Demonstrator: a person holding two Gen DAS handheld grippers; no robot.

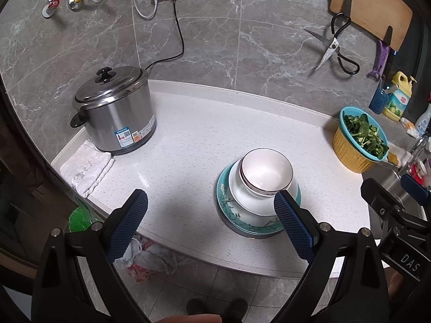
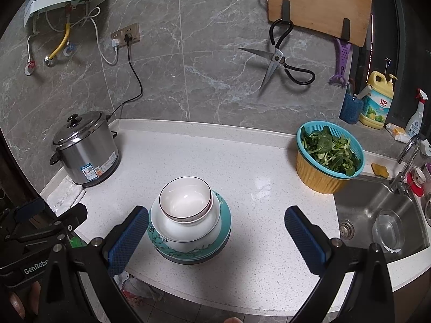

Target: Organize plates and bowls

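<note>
Bowls (image 2: 185, 210) on plate (image 2: 225, 231), cooker (image 2: 86, 148) left.

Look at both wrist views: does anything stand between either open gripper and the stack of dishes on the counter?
Nothing visible does. The stack, a bowl on a larger bowl on a teal plate, sits on bare counter. The right gripper and left gripper are both open with only countertop before them. The rice cooker and vegetable basket stand off to the sides.

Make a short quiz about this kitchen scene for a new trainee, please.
1. True or false: the small bowl sits on top of the stack.
2. What fills the strainer basket? A) leafy greens B) noodles C) eggs
3. Are the left gripper and right gripper open or shut?

Key: 1 true. 2 A. 3 Both open, holding nothing.
</note>
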